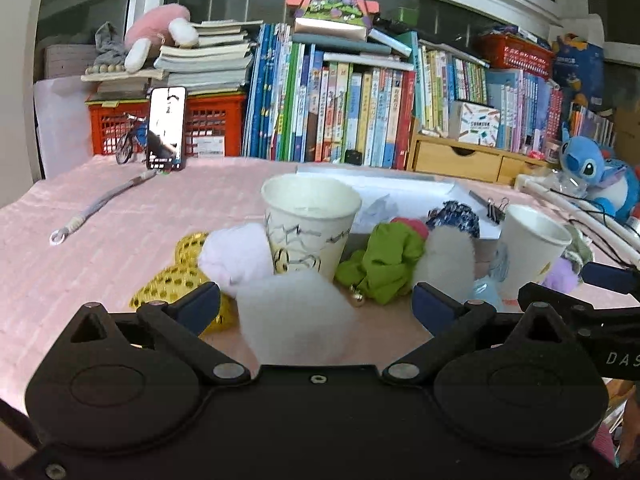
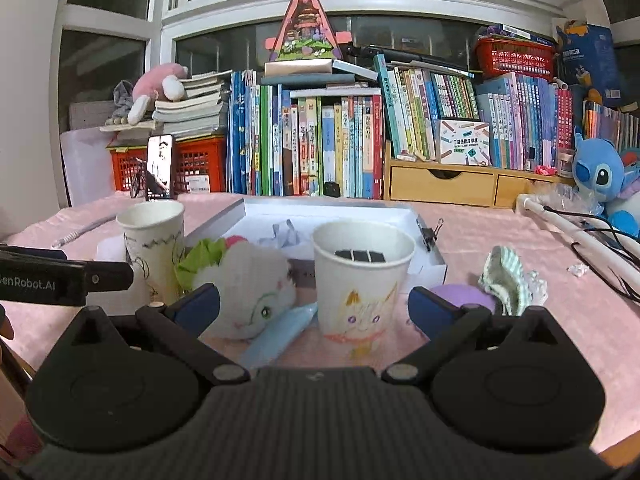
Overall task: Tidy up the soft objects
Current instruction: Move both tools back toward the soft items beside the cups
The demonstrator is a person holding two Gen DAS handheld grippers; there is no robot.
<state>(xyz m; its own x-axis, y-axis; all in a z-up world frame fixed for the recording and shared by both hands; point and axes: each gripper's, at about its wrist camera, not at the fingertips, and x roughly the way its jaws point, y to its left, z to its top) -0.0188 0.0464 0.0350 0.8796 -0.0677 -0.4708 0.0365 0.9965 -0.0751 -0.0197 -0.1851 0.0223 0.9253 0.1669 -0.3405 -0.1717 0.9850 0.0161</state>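
Note:
My left gripper (image 1: 316, 304) is open; a white fluffy wad (image 1: 296, 316) lies between its fingers, untouched. Behind it stand a paper cup with scribbles (image 1: 310, 228), a pale fluffy ball (image 1: 236, 256), a yellow mesh piece (image 1: 176, 280), a green cloth (image 1: 384, 264) and a white plush (image 1: 448, 256). My right gripper (image 2: 314, 306) is open and empty in front of a paper cup with a drawn face (image 2: 360, 280). The white plush (image 2: 252, 292), a light blue soft piece (image 2: 280, 332), a purple ball (image 2: 464, 296) and a striped cloth (image 2: 504, 276) lie around that cup.
A shallow white box (image 2: 400, 216) lies behind the cups on the pink tablecloth (image 1: 100, 248). Books, a red crate and a phone (image 1: 166, 128) line the back. A blue plush toy (image 2: 600, 176), white rod and black cables sit at the right.

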